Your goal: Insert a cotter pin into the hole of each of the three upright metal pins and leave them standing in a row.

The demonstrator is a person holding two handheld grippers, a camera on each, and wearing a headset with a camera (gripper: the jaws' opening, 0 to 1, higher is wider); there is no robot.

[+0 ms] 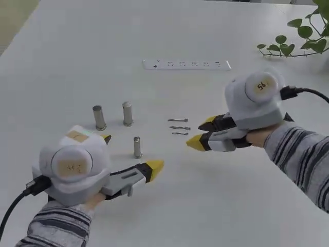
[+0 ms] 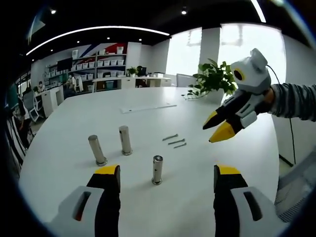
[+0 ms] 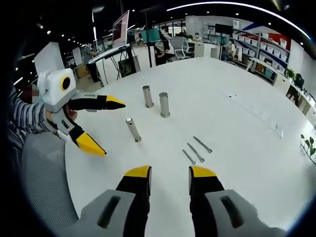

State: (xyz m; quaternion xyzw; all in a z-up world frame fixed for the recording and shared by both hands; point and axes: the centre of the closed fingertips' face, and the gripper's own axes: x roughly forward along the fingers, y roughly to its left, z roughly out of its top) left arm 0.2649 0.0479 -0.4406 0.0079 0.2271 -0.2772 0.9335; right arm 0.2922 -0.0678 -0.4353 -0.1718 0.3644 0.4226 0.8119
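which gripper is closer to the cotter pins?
Right. The right gripper is just beside the cotter pins; the left gripper is farther off, by the front metal pin.

Dull grey metal pins (thin metal cotter pins too) on smooth matt white table.

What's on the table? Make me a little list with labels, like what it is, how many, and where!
Table: white
Metal pins: three, standing; two behind, one in front, not in a row
Cotter pins: three, lying side by side between the metal pins and the right gripper; none inserted
Left gripper: open, empty, by the front metal pin
Right gripper: open, empty, tips close to the cotter pins
Power strip: farther back
Plant: far right corner
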